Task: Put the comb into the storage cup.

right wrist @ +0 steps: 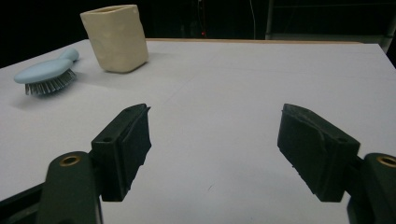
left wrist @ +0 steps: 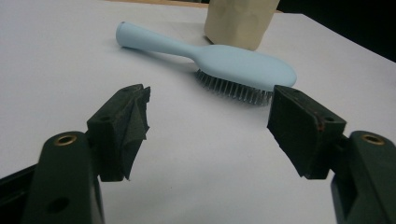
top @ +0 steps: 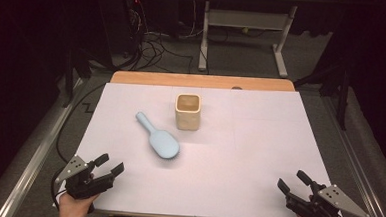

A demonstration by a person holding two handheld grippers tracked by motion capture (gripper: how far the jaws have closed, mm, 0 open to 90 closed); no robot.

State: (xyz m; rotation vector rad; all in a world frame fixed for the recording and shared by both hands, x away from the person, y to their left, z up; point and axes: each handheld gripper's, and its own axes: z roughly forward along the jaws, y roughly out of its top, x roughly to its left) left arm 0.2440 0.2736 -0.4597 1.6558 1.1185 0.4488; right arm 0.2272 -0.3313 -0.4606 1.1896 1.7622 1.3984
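Brush lies left of centre in the high view, on the white sheet that covers the table. It is pale blue, with a smooth oval head and a round, tapering handle that points toward the upper left of the frame. It rests bristle side down. In the left gripper view the brush runs across the upper middle, its blue back up, with a row of dark bristles showing under the right end of the head. In the right gripper view the brush sits at the upper left, head toward the camera, dark bristles against the sheet.

Just beside it, to the upper right in the high view, stands a cup: cream-coloured, squarish with rounded corners, upright and open at the top. Brush and cup look close but apart.

The left gripper rests at the lower left of the high view, in a hand at the sheet's near edge, well apart from the brush. Its jaws stand wide with nothing between them. The right gripper sits at the lower right, likewise in a hand, its jaws spread and bare sheet between them.
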